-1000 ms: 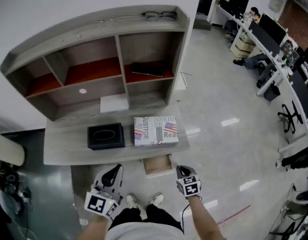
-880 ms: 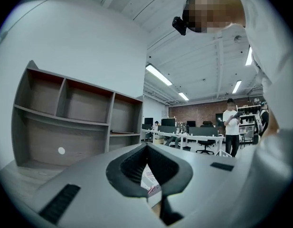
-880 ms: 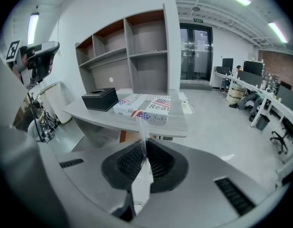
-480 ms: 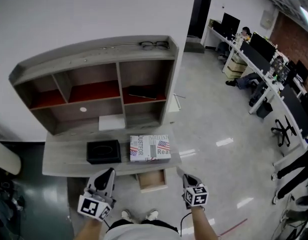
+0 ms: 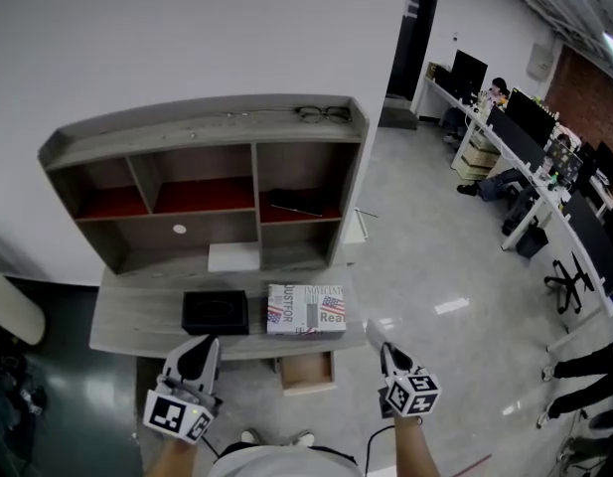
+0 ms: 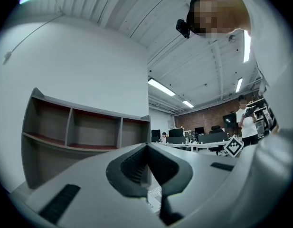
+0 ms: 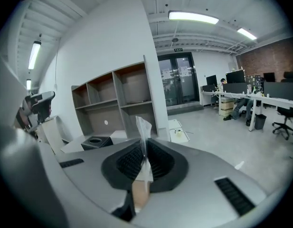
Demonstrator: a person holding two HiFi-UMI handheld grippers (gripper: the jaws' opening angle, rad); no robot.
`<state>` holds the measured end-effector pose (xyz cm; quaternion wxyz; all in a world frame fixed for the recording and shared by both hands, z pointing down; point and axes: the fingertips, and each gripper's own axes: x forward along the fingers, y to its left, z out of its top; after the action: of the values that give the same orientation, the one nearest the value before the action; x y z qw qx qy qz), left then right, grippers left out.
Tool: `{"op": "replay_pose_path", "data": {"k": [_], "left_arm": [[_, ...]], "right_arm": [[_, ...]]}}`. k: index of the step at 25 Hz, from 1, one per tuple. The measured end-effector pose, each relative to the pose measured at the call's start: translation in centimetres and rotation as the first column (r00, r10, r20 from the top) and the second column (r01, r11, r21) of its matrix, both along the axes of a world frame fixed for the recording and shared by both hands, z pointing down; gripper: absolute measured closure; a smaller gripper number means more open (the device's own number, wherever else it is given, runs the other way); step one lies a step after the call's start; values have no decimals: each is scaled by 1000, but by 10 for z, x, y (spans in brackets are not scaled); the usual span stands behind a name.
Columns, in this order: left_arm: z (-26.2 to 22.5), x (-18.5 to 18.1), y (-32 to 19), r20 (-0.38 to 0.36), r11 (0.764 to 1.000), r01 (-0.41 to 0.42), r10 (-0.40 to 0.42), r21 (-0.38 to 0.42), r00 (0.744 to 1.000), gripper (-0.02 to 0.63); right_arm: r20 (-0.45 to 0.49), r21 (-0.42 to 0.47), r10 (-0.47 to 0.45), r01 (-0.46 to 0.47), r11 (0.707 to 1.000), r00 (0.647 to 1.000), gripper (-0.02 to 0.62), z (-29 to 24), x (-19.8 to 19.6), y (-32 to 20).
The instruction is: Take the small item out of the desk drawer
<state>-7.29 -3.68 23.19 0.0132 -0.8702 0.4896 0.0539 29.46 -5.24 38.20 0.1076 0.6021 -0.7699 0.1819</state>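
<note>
The desk drawer stands pulled out under the grey desk top, and its pale wooden inside shows. My right gripper hangs to the right of the drawer and above it, shut on a small clear plastic packet. The packet sticks up from between the pads. My left gripper is in front of the desk's edge, left of the drawer. In the left gripper view its jaws meet with nothing between them.
A black tissue box and a printed box sit on the desk. The hutch holds a dark flat item and a white sheet, with glasses on top. Office desks, monitors and people fill the right side.
Both grippers have risen in front of the desk, the right one further, with the clear packet in its jaws. The head view has pulled up and back, so the desk looks smaller.
</note>
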Motion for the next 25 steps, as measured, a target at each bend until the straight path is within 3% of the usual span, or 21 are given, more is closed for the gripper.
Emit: {"op": "replay_pose_path", "data": {"k": [13,25], "left_arm": [[-31,-27,-3,-36,996,66,-64,52,997,589],[-51,-42,-18,-71,992,92,-87,83,994,589]], "right_arm": [[30,226,-26,19,974,999,570,-115,1,-18],[2,436,-28,24,900,1000,571,-220,2,1]]}}
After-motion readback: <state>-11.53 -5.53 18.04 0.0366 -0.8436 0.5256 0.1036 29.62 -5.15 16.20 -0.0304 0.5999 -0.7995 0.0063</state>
